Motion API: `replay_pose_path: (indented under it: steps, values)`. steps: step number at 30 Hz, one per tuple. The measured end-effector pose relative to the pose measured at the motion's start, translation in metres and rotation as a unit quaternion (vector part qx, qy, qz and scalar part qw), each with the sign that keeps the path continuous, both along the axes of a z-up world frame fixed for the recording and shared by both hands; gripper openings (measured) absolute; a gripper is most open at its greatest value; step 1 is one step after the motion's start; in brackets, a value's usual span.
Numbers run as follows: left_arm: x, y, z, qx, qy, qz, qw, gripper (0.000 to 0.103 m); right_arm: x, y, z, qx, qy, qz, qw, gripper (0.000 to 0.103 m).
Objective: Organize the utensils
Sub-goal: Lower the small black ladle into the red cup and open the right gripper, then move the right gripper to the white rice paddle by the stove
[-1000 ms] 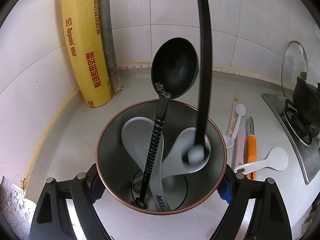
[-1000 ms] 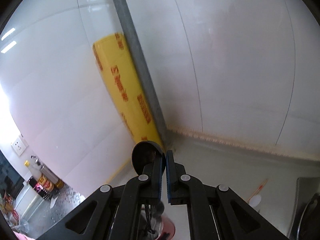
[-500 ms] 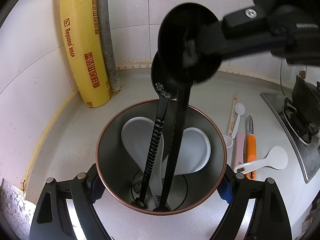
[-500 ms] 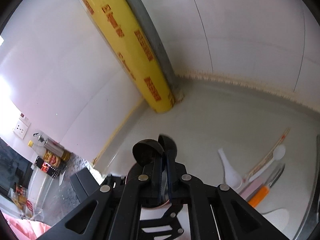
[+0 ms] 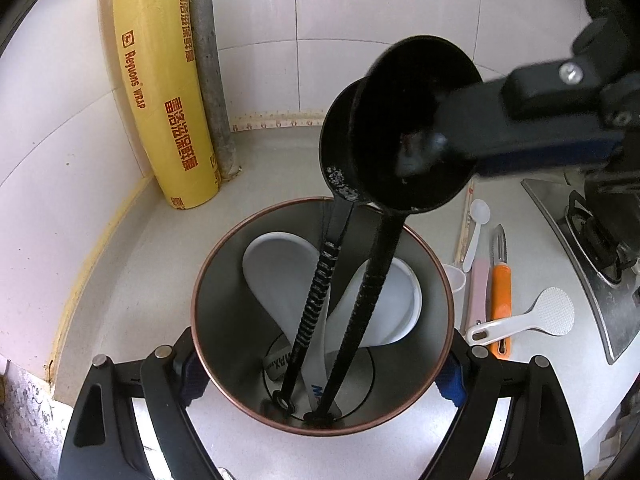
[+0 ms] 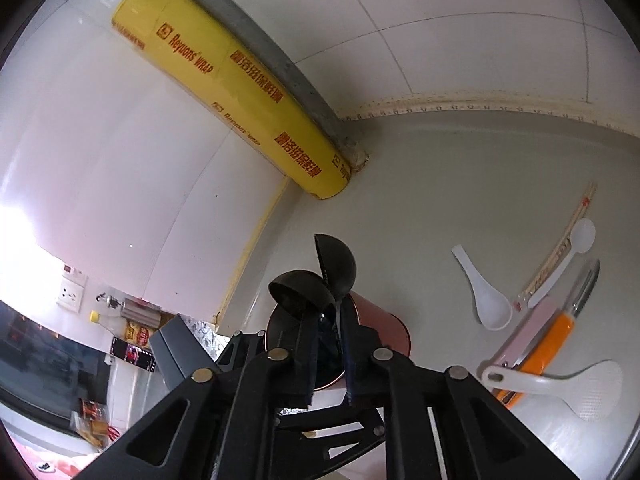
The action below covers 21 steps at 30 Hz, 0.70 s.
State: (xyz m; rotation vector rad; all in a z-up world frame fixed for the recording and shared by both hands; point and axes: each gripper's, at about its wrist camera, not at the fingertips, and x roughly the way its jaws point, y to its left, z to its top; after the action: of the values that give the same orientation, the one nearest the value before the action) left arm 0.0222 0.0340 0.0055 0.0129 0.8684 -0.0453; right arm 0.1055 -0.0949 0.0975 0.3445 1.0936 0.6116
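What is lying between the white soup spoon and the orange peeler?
In the right wrist view, chopsticks, a small white plastic spoon and a pink handle lie between the white soup spoon and the orange peeler.

I am in a home kitchen. White wall tiles (image 5: 360,20) rise behind a pale counter (image 6: 460,184) with a yellowed sealing strip along its back edge. A gas stove (image 5: 600,240) sits at the right end. A yellow roll of cling wrap (image 5: 160,92) leans in the corner beside a grey pipe (image 5: 208,60). A peeler (image 5: 501,292), a rice paddle (image 5: 532,318) and chopsticks (image 6: 560,244) lie on the counter. Sauce bottles (image 6: 108,312) stand below a wall socket (image 6: 72,292).
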Motion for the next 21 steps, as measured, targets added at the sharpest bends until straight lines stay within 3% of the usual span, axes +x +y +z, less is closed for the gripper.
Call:
replay_pose_path:
  steps: [2,3,5,12,21]
  values:
    - [0.001,-0.001,0.0,0.0,0.005,0.001,1.0,0.089,-0.001,-0.005,0.004,0.004,-0.007,-0.004,1.0,0.018]
    - [0.001,0.0,0.0,0.0,0.006,0.002,1.0,0.089,-0.001,-0.01,0.006,0.007,-0.008,-0.01,1.0,0.03]
    - [0.003,0.0,0.0,0.0,0.01,0.003,0.9999,0.089,-0.002,-0.019,0.008,0.015,-0.007,-0.022,1.0,0.035]
    - [0.007,-0.001,0.0,0.002,0.025,0.01,0.9996,0.089,-0.012,-0.058,0.019,0.022,-0.018,-0.069,0.997,0.035]
    - [0.013,-0.002,0.0,0.005,0.047,0.017,0.9987,0.089,-0.031,-0.117,0.024,-0.023,-0.026,-0.149,0.988,0.035]
